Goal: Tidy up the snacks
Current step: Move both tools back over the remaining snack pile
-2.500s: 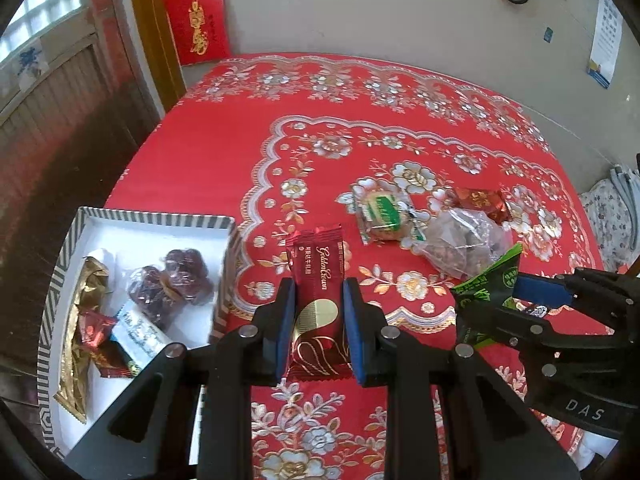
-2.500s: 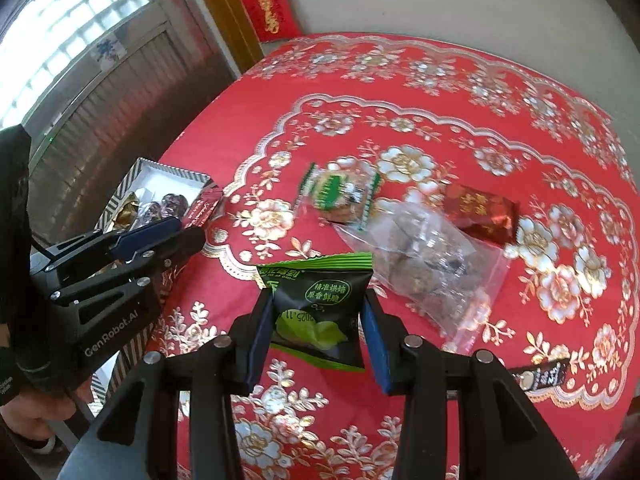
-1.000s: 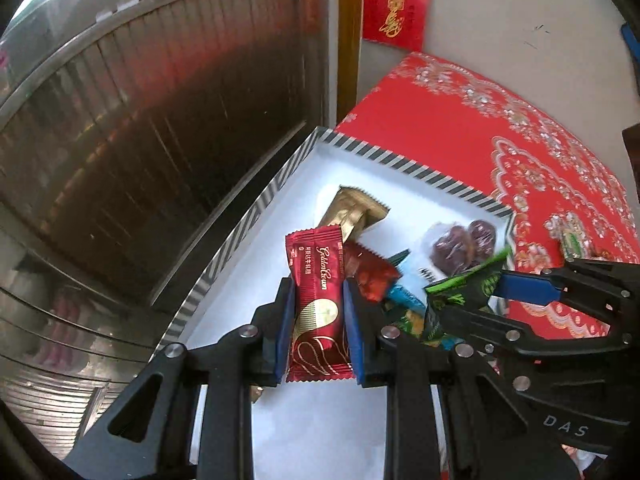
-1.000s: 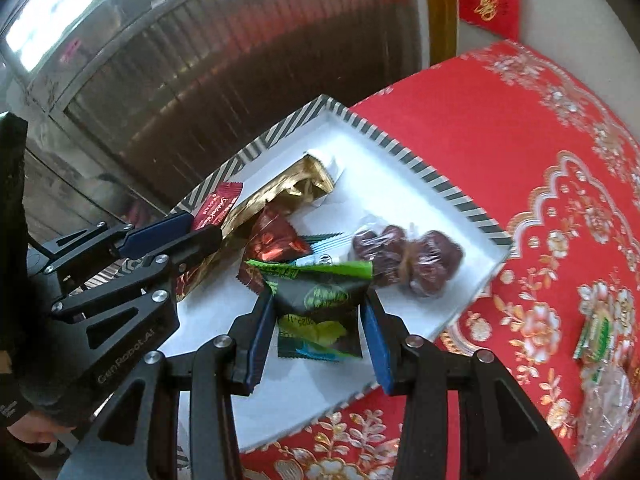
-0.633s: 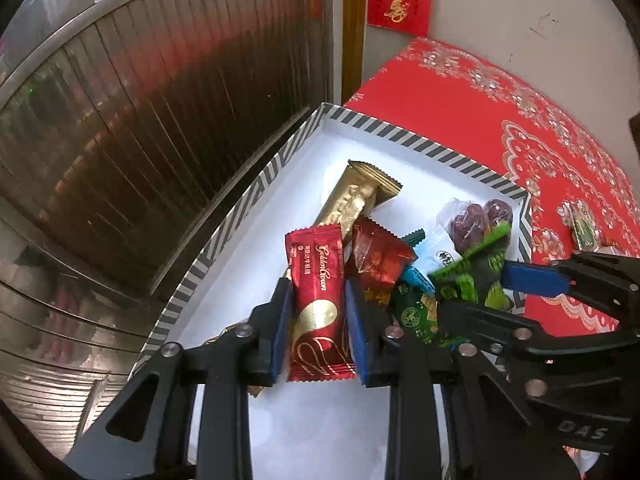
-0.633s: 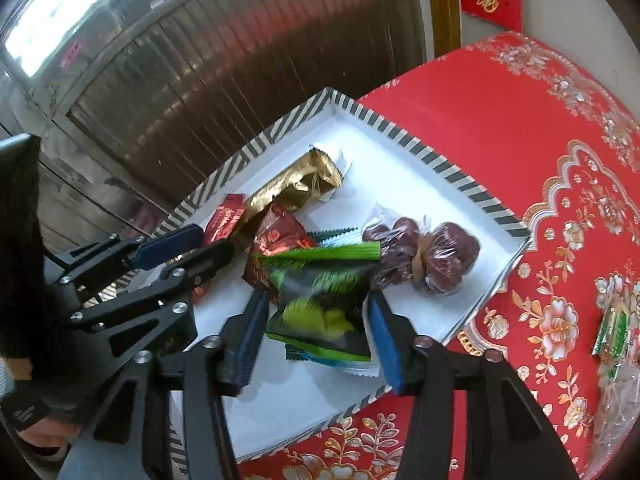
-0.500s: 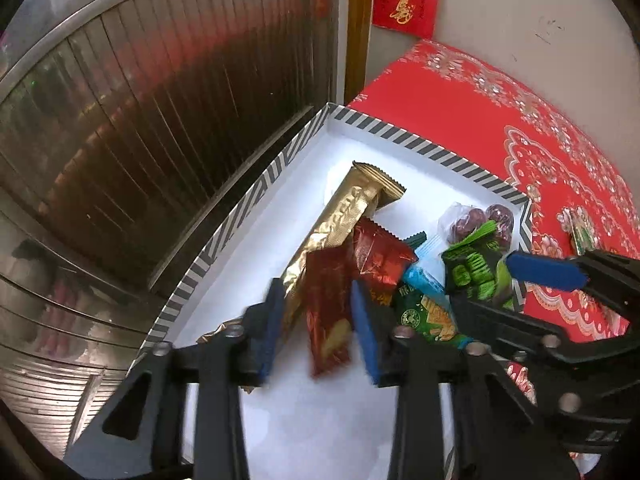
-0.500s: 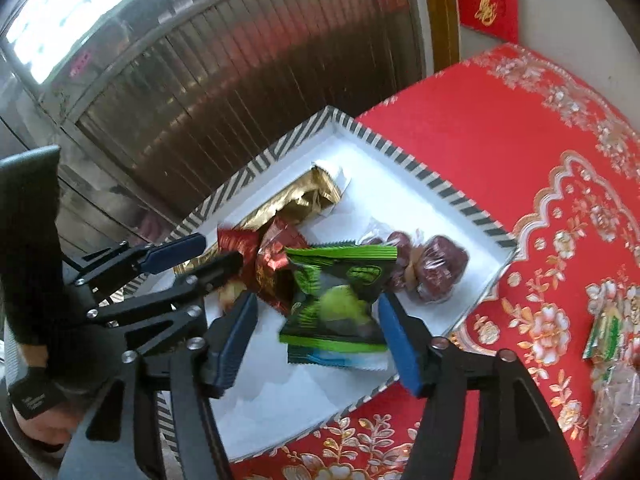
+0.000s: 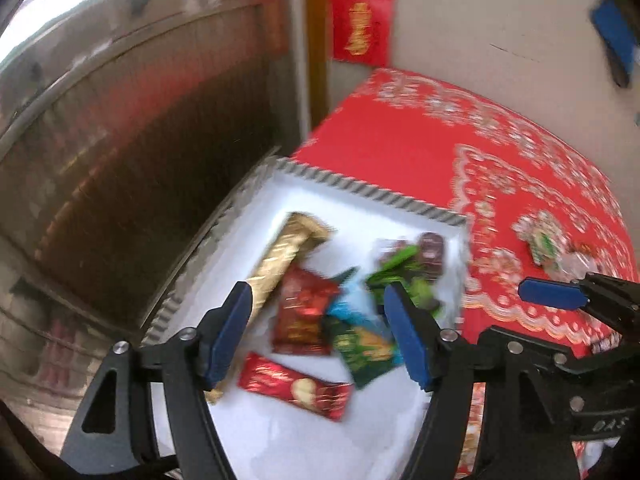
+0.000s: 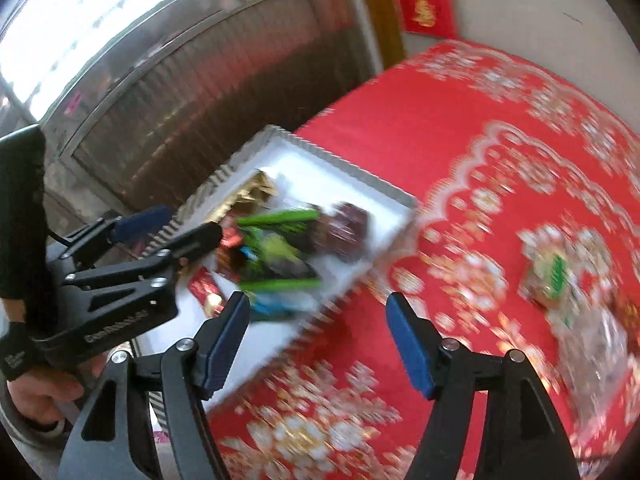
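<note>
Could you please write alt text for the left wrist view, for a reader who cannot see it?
The left hand-held gripper hangs with jaws opening and nothing between them, over a white striped-rim tray of snack packets on a red floral tablecloth. A red wafer bar lies loose in the tray; the right hand-held gripper shows at the right edge.

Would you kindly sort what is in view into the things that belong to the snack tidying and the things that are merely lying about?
Belongs to the job:
- striped-rim tray
- red snack bar
- green snack packet
- green-labelled snack on the cloth
- left gripper, right gripper, jaws opening, empty

Just lying about:
- red wall hanging
- red floral tablecloth
</note>
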Motion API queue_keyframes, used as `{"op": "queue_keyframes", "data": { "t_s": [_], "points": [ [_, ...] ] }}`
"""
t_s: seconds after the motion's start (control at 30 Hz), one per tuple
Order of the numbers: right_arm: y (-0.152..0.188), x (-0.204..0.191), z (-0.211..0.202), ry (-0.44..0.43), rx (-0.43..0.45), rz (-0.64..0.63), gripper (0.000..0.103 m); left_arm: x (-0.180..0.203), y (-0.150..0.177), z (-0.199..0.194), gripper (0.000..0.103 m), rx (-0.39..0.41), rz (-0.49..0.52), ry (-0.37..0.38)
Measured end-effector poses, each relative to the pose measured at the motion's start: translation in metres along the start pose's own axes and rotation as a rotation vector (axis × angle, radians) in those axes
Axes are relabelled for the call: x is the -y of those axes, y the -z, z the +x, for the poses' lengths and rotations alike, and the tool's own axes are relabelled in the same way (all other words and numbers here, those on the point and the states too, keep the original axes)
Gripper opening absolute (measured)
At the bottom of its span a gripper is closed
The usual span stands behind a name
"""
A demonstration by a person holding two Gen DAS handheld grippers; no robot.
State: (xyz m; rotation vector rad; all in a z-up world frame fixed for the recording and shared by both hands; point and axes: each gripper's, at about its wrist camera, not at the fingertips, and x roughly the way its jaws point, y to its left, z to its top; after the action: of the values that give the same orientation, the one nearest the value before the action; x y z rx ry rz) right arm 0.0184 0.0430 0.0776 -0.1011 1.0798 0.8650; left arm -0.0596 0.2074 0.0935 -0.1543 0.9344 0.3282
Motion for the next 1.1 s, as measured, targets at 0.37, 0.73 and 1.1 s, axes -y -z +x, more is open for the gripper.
{"op": "queue_keyframes", "data": {
  "t_s": [0.37, 0.73, 1.1],
  "points": [
    [0.043, 0.075, -0.046, 0.125, 0.029, 0.179, 0.071, 0.106, 0.006, 0.001, 0.070, -0.022, 0.212, 0.149],
    [0.104, 0.162, -0.098, 0.264, 0.040, 0.400, 0.075, 0.213, 0.028, -0.005, 0.070, -0.034, 0.453, 0.364],
    [0.140, 0.229, -0.155, 0.360, 0.089, 0.543, 0.075, 0.319, 0.062, -0.015, 0.070, -0.028, 0.815, 0.654]
  ]
}}
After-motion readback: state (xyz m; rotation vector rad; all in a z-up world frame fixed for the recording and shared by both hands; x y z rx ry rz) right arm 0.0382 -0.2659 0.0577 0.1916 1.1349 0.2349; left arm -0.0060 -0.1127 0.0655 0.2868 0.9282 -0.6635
